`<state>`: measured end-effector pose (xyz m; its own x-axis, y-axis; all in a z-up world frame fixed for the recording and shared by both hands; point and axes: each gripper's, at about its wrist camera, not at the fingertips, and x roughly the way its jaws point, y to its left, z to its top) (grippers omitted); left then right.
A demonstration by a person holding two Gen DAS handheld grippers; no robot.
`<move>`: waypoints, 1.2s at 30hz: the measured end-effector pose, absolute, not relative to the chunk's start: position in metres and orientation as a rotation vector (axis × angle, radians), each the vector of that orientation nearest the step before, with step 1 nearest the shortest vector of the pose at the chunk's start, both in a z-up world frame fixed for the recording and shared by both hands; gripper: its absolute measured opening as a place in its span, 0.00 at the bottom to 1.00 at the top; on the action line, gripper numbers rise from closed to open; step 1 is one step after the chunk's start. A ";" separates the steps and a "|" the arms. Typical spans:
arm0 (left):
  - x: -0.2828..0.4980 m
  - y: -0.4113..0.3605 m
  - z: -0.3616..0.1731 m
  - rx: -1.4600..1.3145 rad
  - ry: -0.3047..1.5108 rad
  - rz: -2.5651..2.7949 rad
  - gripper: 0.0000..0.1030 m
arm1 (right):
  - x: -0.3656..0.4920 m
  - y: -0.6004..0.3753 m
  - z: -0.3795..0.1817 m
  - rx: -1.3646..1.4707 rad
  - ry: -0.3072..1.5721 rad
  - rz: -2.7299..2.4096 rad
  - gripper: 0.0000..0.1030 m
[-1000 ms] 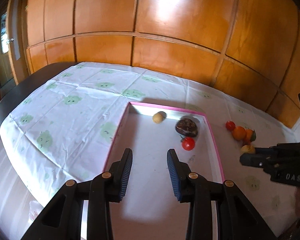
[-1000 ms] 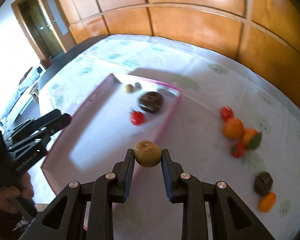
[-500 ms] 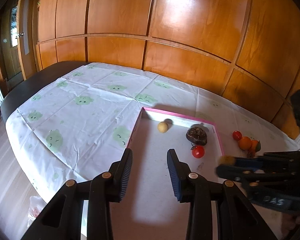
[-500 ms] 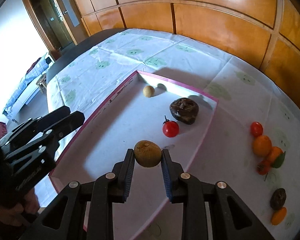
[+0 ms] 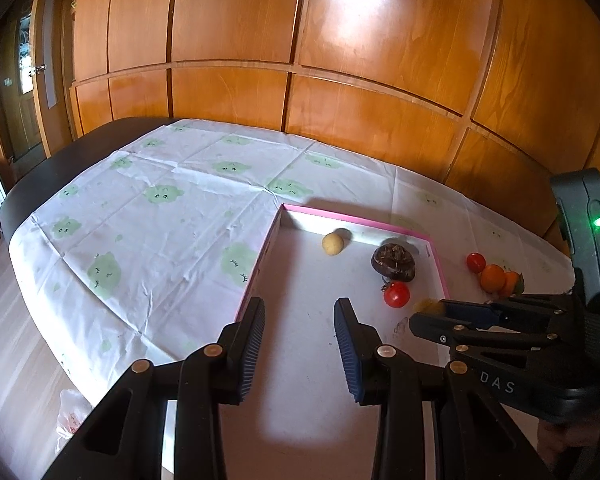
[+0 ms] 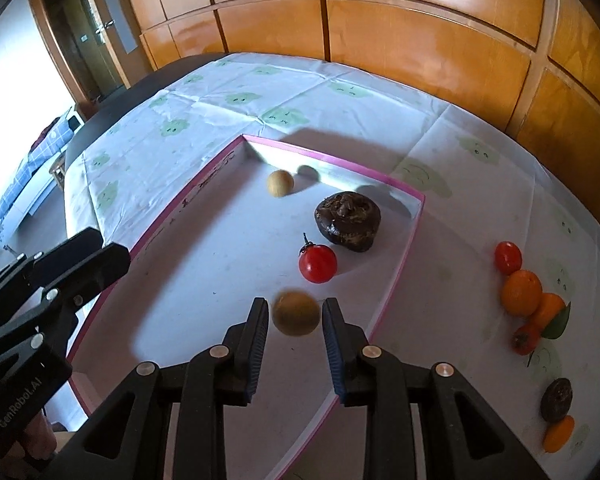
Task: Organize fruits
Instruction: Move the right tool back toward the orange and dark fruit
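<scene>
A pink-rimmed white tray point(image 6: 416, 216) lies on the tablecloth. Inside it are a tan round fruit point(image 6: 280, 184), a dark wrinkled fruit point(image 6: 348, 220) and a cherry tomato point(image 6: 317, 264). My right gripper point(image 6: 295, 304) hangs low over the tray's near right part. Its jaws are opening, and a brown round fruit point(image 6: 296, 313) shows blurred between them with thin gaps to both pads. In the left wrist view the tray's rim point(image 5: 356, 220) lies ahead, and my left gripper point(image 5: 300, 308) stands open and empty over the tray's left side. The right gripper point(image 5: 420, 316) reaches in from the right.
Right of the tray lie a tomato point(image 6: 508, 257), an orange point(image 6: 522, 292), smaller orange and red fruits with a leaf point(image 6: 556, 322), another dark fruit point(image 6: 556, 400) and a small orange one point(image 6: 558, 434). Wooden wall panels stand behind the table. The table's dark edge point(image 5: 32, 184) runs along the left.
My right gripper carried the brown fruit leftward from the tray's rim to over the tray and came lower. Its jaws have parted slightly, and the fruit is now blurred. The left gripper stayed put.
</scene>
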<state>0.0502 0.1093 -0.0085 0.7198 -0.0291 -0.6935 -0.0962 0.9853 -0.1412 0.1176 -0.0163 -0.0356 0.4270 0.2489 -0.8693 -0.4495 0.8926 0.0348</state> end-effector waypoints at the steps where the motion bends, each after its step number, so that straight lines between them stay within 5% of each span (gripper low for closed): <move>1: 0.050 0.109 -0.009 -0.171 0.768 0.038 0.35 | 0.117 -0.017 -0.035 -0.211 1.040 0.438 0.28; 17: 0.050 0.099 -0.017 -0.146 0.789 0.011 0.35 | 0.091 -0.065 -0.006 -0.097 0.971 0.379 0.31; 36: 0.058 0.034 0.003 -0.015 0.776 -0.181 0.35 | 0.082 -0.264 0.018 -0.040 0.922 0.010 0.32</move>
<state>0.0585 0.0342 0.0035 0.6989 -0.1681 -0.6951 0.1573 0.9843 -0.0799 0.0817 -0.2643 0.0184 0.6040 -0.0085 -0.7970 -0.0259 0.9992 -0.0302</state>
